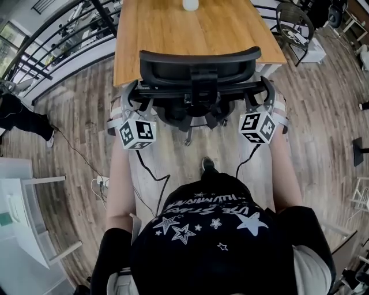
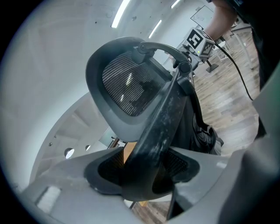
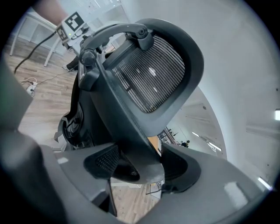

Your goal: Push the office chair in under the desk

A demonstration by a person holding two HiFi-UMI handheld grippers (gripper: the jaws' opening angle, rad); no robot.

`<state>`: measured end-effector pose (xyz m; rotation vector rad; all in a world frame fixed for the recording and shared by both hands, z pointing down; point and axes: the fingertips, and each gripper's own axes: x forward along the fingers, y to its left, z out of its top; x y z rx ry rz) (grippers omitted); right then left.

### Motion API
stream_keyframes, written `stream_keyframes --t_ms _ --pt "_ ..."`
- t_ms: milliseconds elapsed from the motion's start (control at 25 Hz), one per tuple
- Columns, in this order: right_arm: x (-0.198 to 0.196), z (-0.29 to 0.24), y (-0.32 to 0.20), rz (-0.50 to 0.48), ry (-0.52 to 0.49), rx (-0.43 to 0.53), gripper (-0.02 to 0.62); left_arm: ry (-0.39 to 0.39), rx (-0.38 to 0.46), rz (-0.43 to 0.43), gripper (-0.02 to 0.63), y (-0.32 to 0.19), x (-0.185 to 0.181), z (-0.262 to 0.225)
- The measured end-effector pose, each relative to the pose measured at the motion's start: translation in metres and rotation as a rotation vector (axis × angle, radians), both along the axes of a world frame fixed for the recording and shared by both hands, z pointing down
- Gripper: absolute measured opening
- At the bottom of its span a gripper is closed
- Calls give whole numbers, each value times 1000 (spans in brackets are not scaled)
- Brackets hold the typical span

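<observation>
A black mesh-backed office chair (image 1: pixel 199 69) stands with its backrest against the near edge of the wooden desk (image 1: pixel 173 31). My left gripper (image 1: pixel 134 95) grips the left end of the chair's rear back frame, and my right gripper (image 1: pixel 266 91) grips the right end. In the left gripper view, the left gripper (image 2: pixel 142 166) is shut on a black frame bar (image 2: pixel 162 122) below the mesh back (image 2: pixel 127 87). In the right gripper view, the right gripper (image 3: pixel 140 164) is likewise shut on the frame bar (image 3: pixel 131 131) under the mesh back (image 3: pixel 153 74).
A white round object (image 1: pixel 190 4) lies at the desk's far end. Another chair (image 1: pixel 294 26) stands at the back right. A black railing (image 1: pixel 52 46) runs at the left. White furniture (image 1: pixel 23 213) stands at the lower left, with cables (image 1: pixel 101 184) on the wooden floor.
</observation>
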<state>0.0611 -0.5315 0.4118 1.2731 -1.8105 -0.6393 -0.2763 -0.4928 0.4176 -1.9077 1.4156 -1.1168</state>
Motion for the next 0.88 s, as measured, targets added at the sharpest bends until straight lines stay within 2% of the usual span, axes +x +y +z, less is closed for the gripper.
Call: stream_keyframes --t_ms 440,720,880 --pt "-3 12 -16 2 11 42 293 -3 45 -13 290 -3 -2 11" --pt "3 9 -66 9 28 50 293 3 25 -31 289 -43 5 10" --pt "-1 21 -55 29 34 84 290 2 42 -32 290 -28 2 21"
